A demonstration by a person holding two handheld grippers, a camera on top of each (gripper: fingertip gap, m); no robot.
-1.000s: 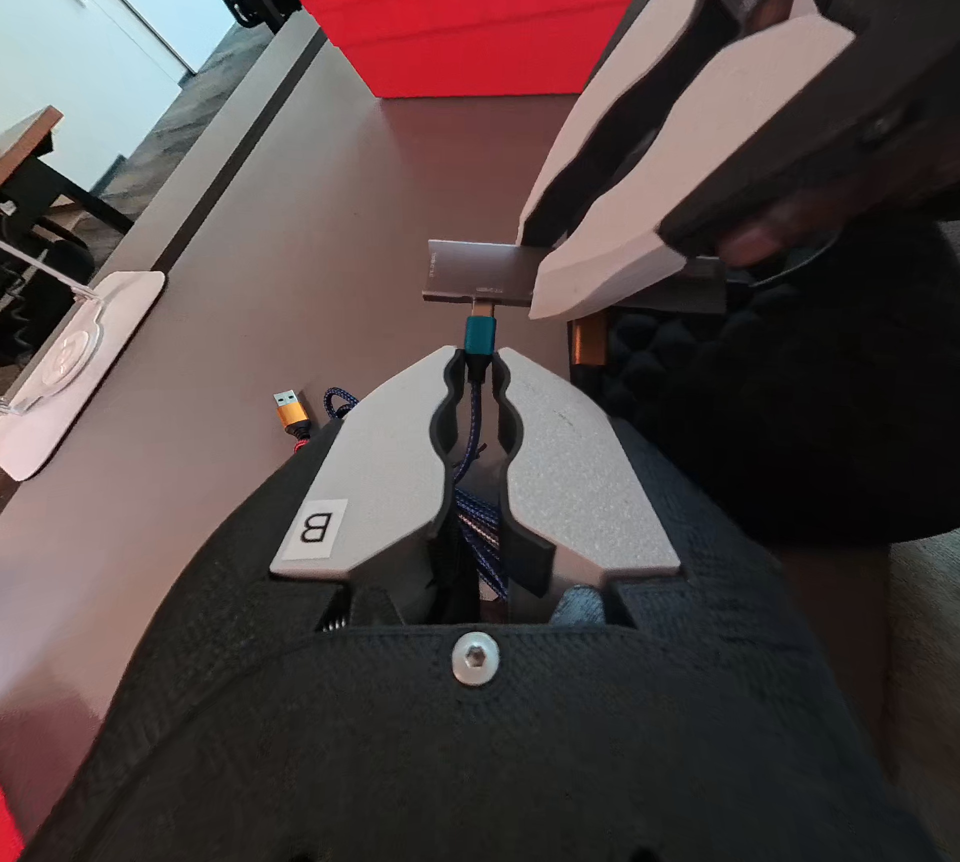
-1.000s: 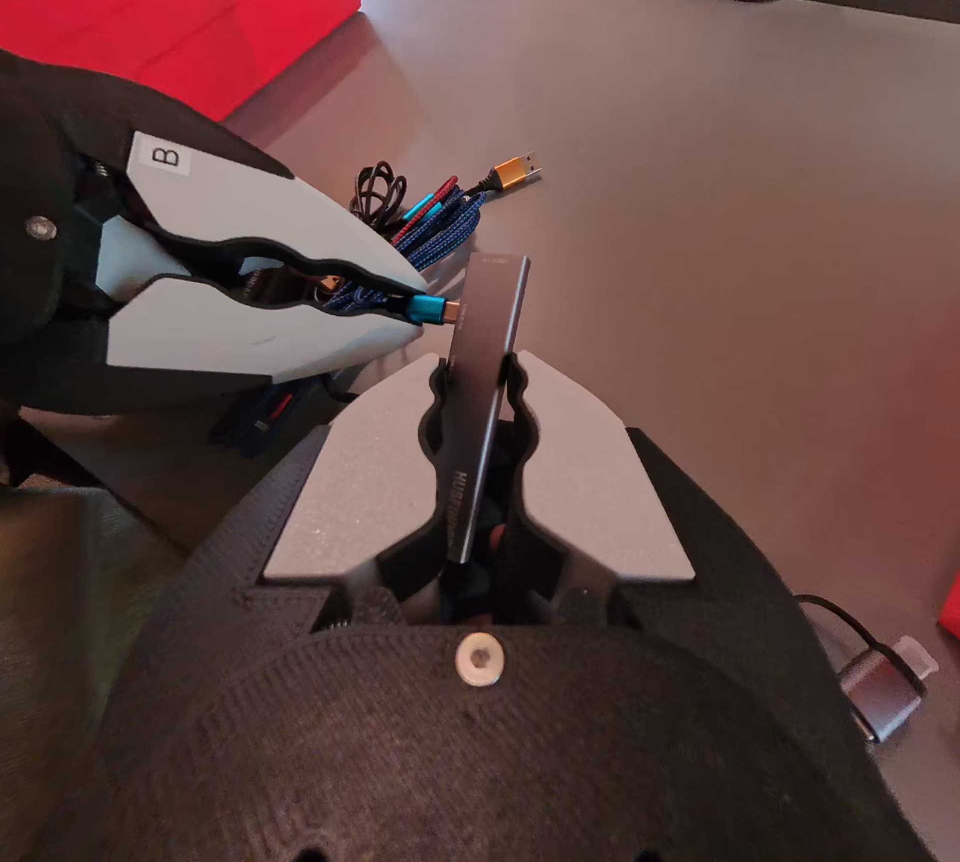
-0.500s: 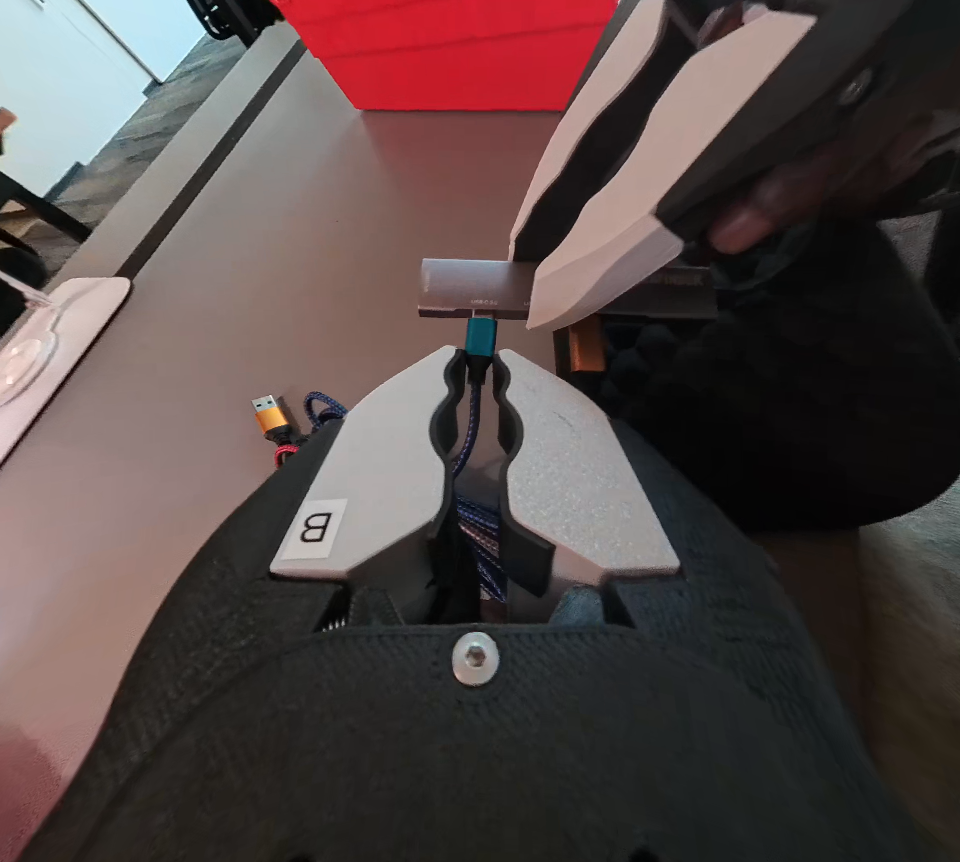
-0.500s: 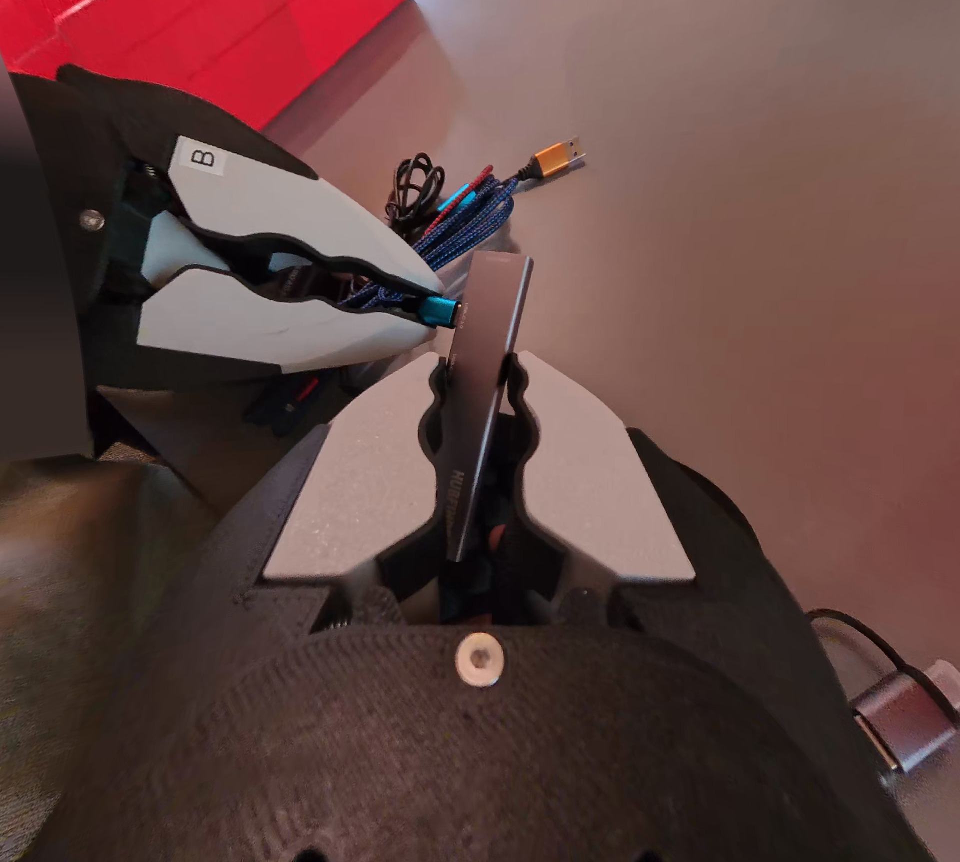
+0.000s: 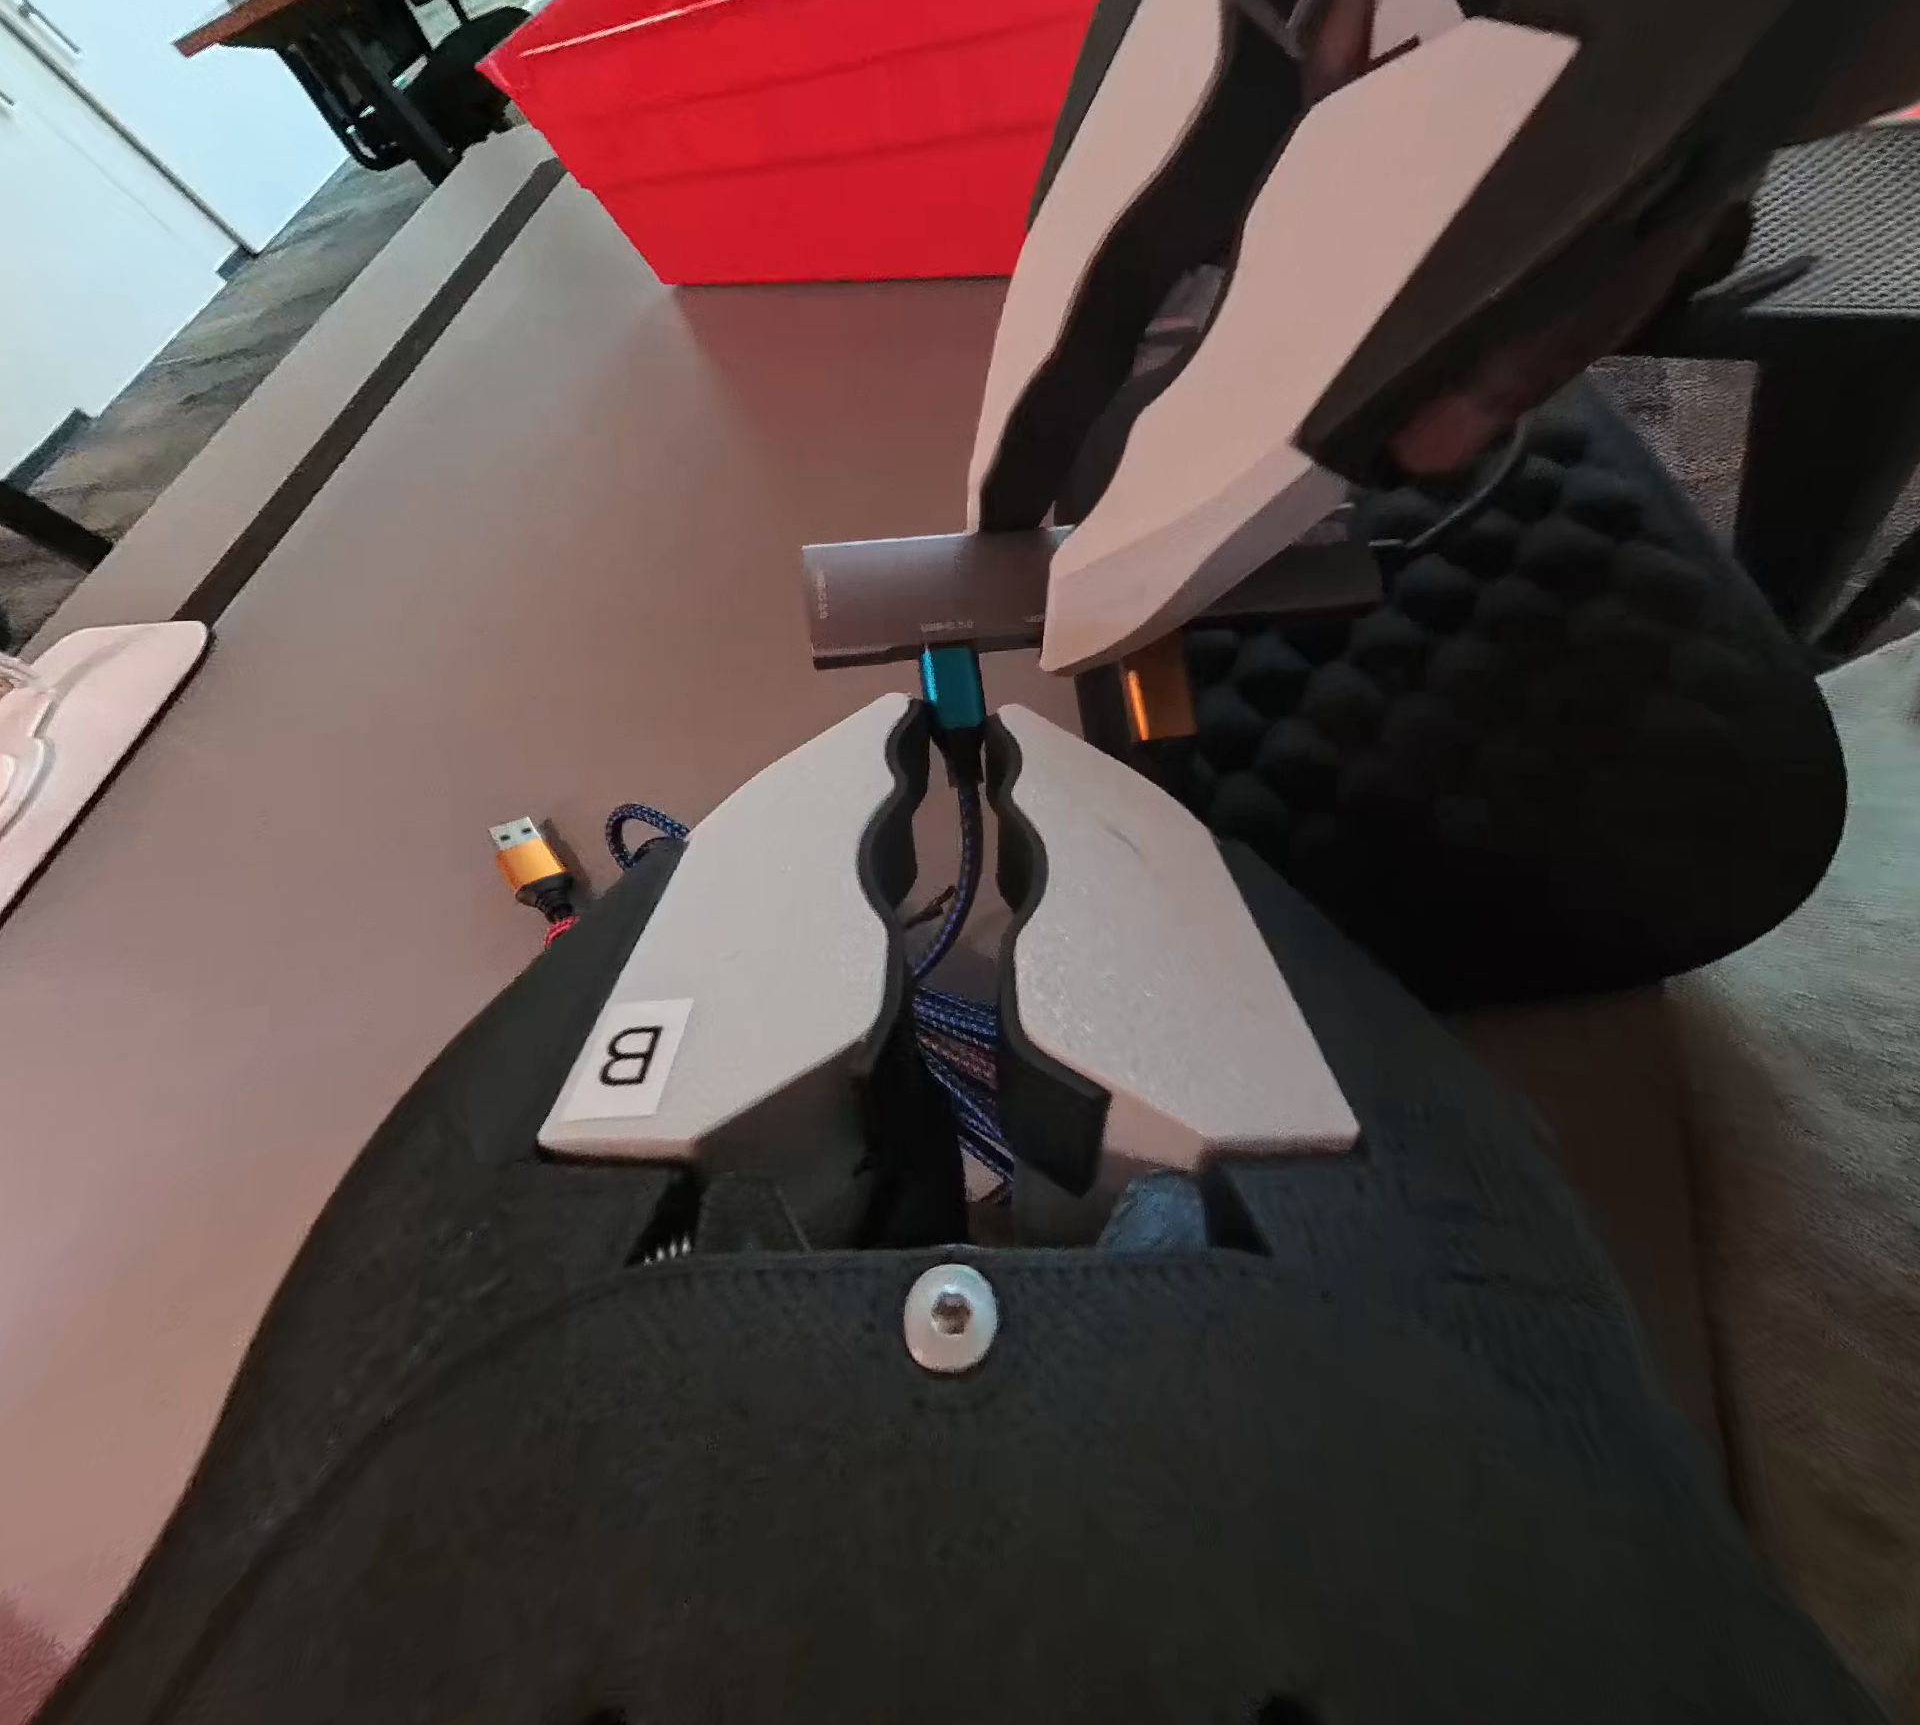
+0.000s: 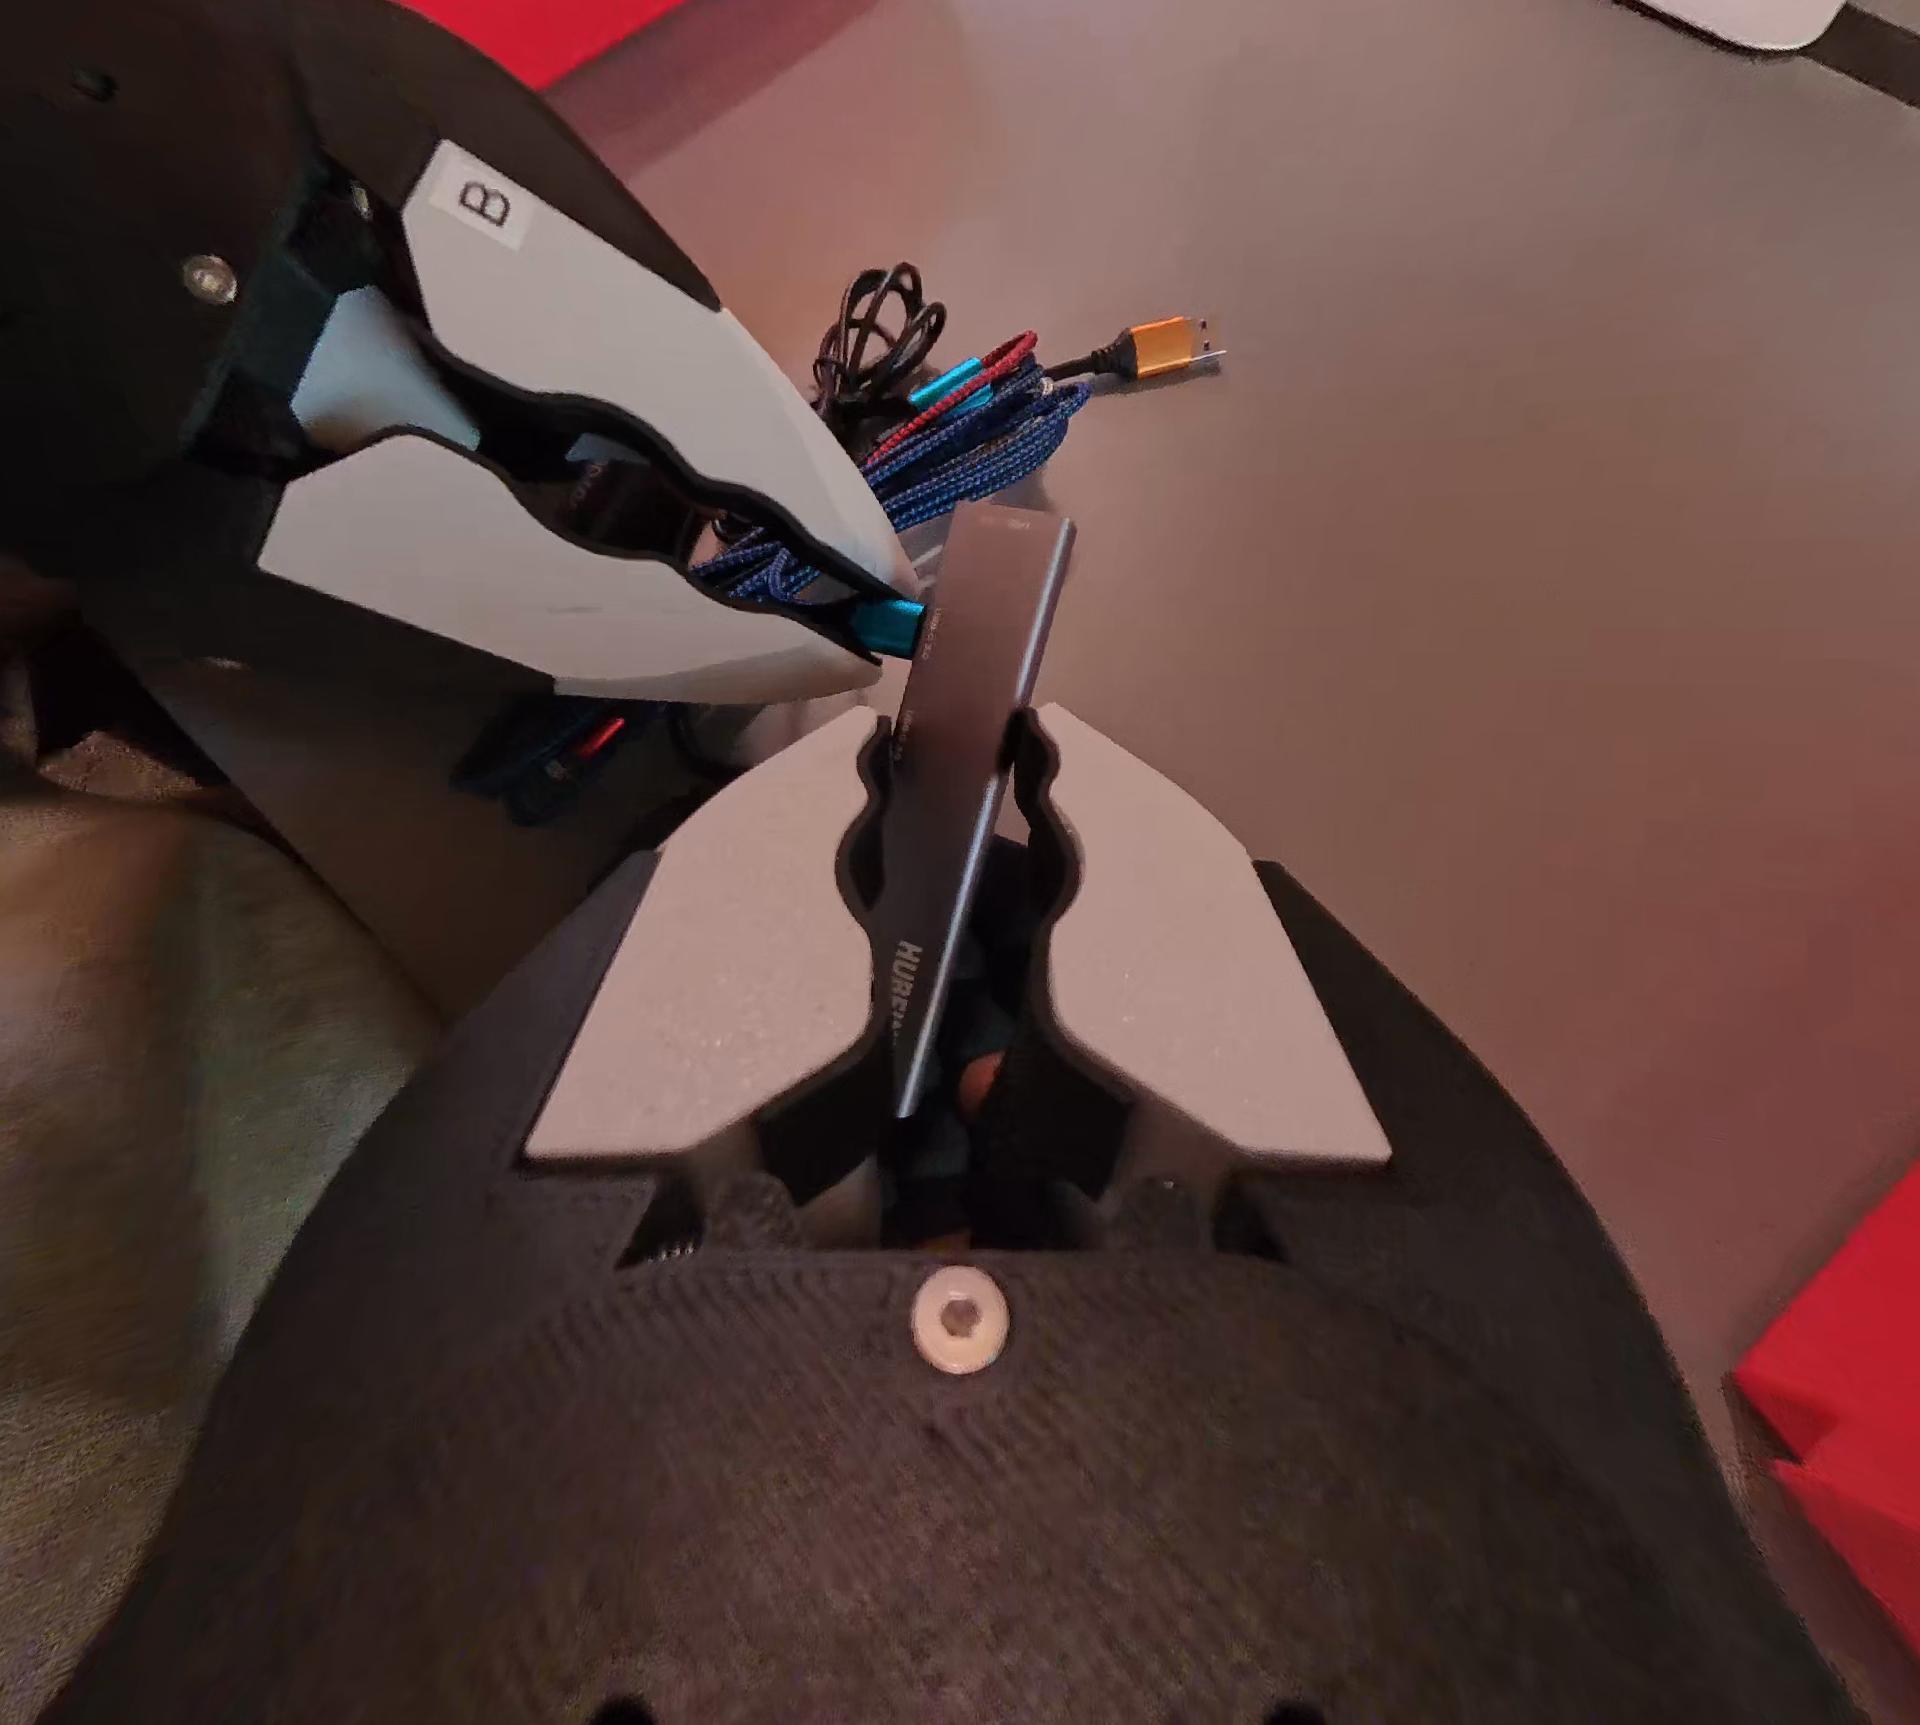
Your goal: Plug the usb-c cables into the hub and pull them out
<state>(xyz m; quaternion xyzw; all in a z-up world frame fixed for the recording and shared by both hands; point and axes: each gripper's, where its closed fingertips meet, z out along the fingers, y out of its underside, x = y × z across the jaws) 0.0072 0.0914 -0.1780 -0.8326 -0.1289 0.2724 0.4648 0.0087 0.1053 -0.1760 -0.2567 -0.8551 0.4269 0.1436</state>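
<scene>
Your left gripper (image 5: 951,719) is clamped on the blue usb-c cable (image 5: 951,688), plug seated in the hub (image 6: 982,636) your right gripper (image 6: 951,730) pinches. Beyond the hub lie a cable bundle (image 6: 966,428) and red bin (image 5: 831,148); the hub's rear end is hidden.

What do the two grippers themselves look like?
Both match: the left gripper and right gripper have black textured printed bodies, a silver bolt at centre, and two pale grey wedge fingers with wavy black inner pads. Only the left bears a white lettered sticker.
</scene>
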